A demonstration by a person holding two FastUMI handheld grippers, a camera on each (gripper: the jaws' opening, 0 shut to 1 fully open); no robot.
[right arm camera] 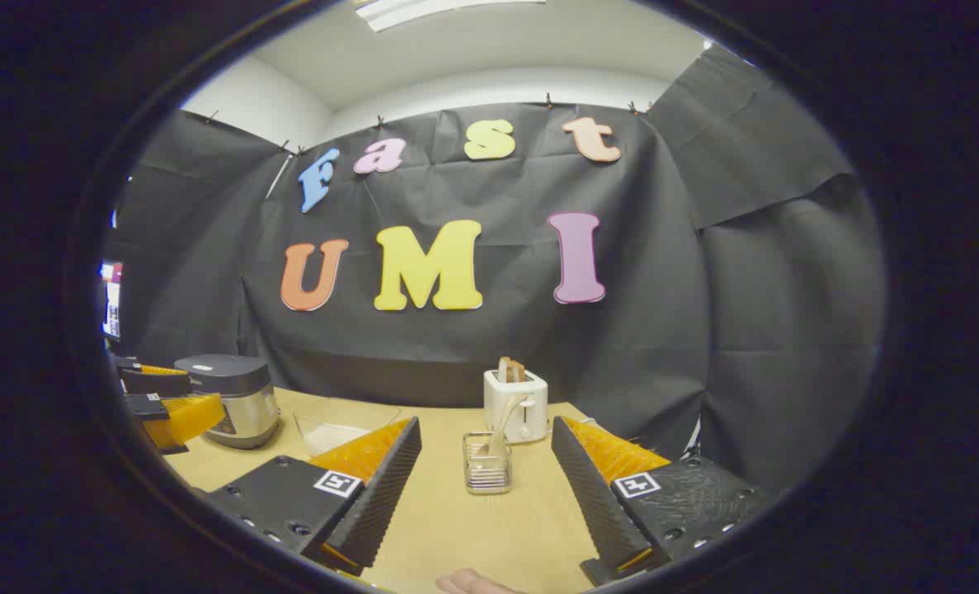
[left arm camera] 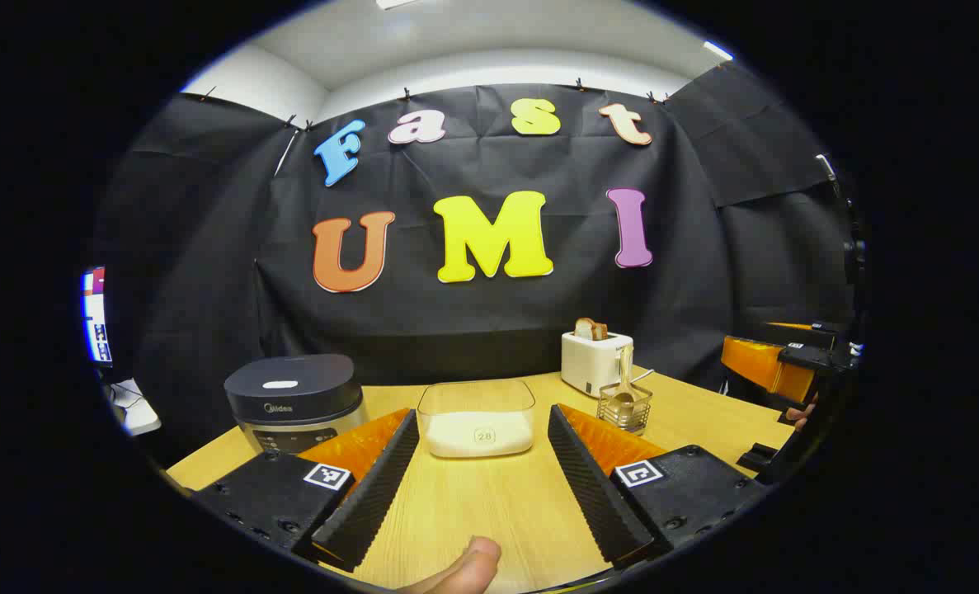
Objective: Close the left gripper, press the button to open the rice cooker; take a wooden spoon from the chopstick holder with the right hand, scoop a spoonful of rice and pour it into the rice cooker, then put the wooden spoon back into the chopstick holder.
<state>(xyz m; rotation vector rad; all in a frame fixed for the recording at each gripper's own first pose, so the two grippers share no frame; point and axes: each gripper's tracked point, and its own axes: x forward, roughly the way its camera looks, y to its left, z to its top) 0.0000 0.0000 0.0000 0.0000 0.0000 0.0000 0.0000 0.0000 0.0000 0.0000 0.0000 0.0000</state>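
Your left gripper [left arm camera: 481, 487] hangs over bare table [left arm camera: 473, 520] with its fingers spread wide and nothing between them, so the first job is simply to bring them together before you move. Just beyond them, at 12 o'clock in the left gripper view, sits the clear tub of rice [left arm camera: 477, 421]; steer around it. The rice cooker [left arm camera: 295, 400] stands at about 10 o'clock, lid down, so swing that way with the shut tips leading and press its button squarely; which mark on the front panel is the button I cannot tell from here. Your right gripper [right arm camera: 485, 487] is also spread and empty, with the chopstick holder [right arm camera: 487, 464] dead ahead at 12 o'clock, the wooden spoon [right arm camera: 501, 429] leaning in it, and the toaster [right arm camera: 515, 404] right behind; hold it there, I'd say, until the lid is up
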